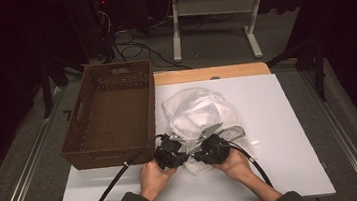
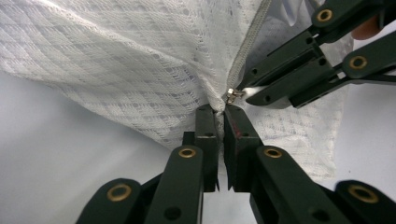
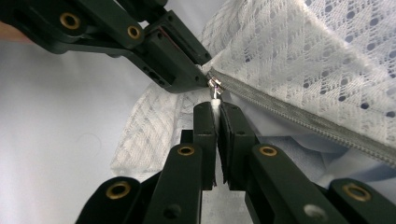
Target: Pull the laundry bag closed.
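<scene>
A white mesh laundry bag (image 1: 198,113) with pale clothes inside lies on the white table top (image 1: 289,119). Both grippers meet at its near end. My left gripper (image 2: 220,109) is shut on the mesh fabric (image 2: 140,70) at the end of the zipper (image 2: 247,46). My right gripper (image 3: 216,106) is shut on the white zipper pull tab (image 3: 215,98), just below the metal slider (image 3: 214,84). The closed zipper (image 3: 303,123) runs off to the right in the right gripper view. In the high view, the left gripper (image 1: 179,153) and right gripper (image 1: 196,154) nearly touch.
A brown wicker basket (image 1: 85,140) stands empty at the table's left, close beside the bag. Black cables (image 1: 119,177) trail from the grippers toward the near edge. Bare table lies right of the bag. A white table frame (image 1: 254,27) stands on the floor beyond.
</scene>
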`<state>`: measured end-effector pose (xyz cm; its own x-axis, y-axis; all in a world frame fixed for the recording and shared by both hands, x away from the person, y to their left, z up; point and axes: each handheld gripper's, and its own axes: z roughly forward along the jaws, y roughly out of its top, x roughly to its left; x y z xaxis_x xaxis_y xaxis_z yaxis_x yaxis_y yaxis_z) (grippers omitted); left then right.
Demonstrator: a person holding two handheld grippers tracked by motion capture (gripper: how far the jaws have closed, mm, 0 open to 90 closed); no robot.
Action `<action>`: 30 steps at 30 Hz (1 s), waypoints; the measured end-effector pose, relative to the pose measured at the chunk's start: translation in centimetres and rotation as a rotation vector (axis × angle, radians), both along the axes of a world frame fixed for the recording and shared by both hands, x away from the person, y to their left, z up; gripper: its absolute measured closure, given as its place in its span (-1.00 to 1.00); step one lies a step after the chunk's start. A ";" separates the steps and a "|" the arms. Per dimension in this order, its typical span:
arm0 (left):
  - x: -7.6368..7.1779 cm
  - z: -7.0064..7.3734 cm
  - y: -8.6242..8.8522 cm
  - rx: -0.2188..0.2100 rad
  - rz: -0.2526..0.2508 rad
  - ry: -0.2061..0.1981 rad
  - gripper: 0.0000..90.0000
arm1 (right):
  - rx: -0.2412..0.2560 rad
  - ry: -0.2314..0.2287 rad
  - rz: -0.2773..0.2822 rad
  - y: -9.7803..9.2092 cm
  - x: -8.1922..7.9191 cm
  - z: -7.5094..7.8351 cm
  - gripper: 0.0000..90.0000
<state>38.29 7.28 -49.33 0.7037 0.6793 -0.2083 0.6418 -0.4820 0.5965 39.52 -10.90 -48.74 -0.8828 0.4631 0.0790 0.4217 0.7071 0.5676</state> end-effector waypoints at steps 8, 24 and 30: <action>-0.1 0.0 -0.1 0.010 -0.008 -0.002 0.91 | 0.012 0.026 -0.007 0.1 0.1 -0.1 0.92; -0.5 0.8 0.2 -0.006 -0.006 -0.018 0.95 | 0.026 0.015 -0.011 -0.2 0.0 0.2 0.94; -0.6 1.1 0.7 -0.031 0.001 -0.015 0.95 | 0.027 0.027 -0.017 -0.4 0.3 0.4 0.94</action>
